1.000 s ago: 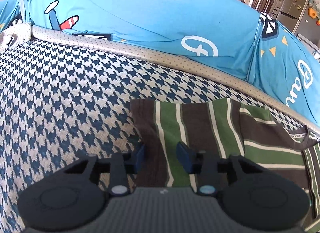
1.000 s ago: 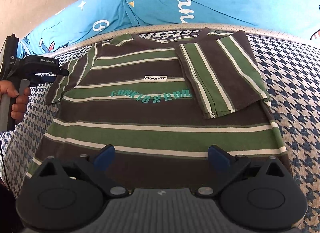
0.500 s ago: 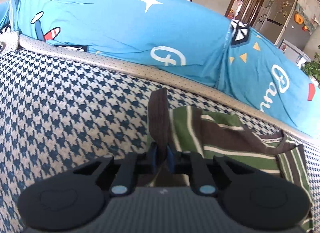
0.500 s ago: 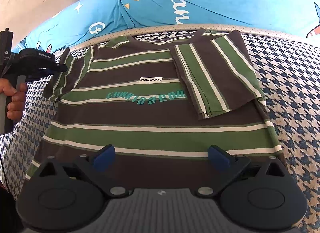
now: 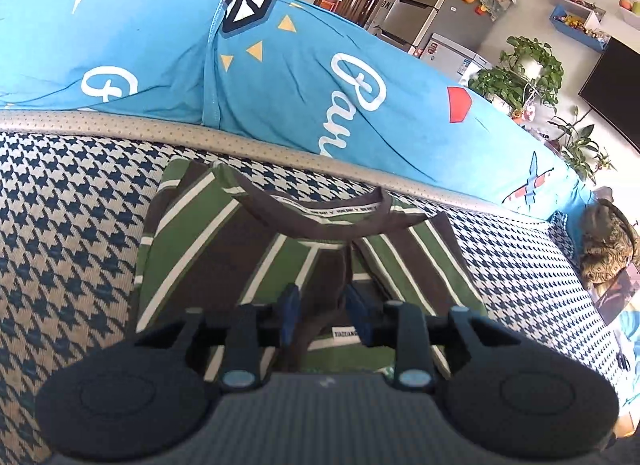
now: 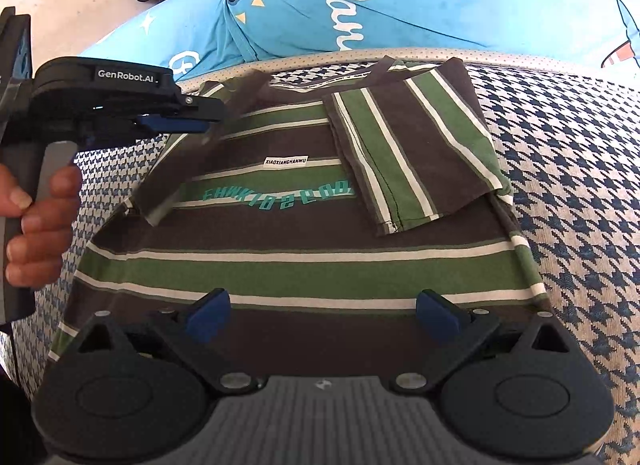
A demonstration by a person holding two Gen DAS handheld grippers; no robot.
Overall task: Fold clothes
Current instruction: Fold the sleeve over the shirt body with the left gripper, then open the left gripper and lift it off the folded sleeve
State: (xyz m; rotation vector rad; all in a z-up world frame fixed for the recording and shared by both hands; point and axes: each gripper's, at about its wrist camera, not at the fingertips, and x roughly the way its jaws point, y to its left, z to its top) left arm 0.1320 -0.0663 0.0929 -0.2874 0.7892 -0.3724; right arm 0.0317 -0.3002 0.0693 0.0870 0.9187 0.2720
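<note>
Right wrist view: the striped T-shirt (image 6: 304,233) lies flat, front up, on the houndstooth couch seat (image 6: 580,193), below the blue cushions (image 6: 400,13). Its right sleeve (image 6: 416,145) is already folded in over the chest; the left sleeve (image 6: 168,189), flat out to the side a second ago, now lies turned over the body. The left gripper (image 5: 322,311) has just been opening, a limp ridge of sleeve cloth between its parted, non-pressing pads. The right gripper (image 6: 322,315) hovers wide open and empty over the hem. Both sleeves look done; folding the body probably comes next.
</note>
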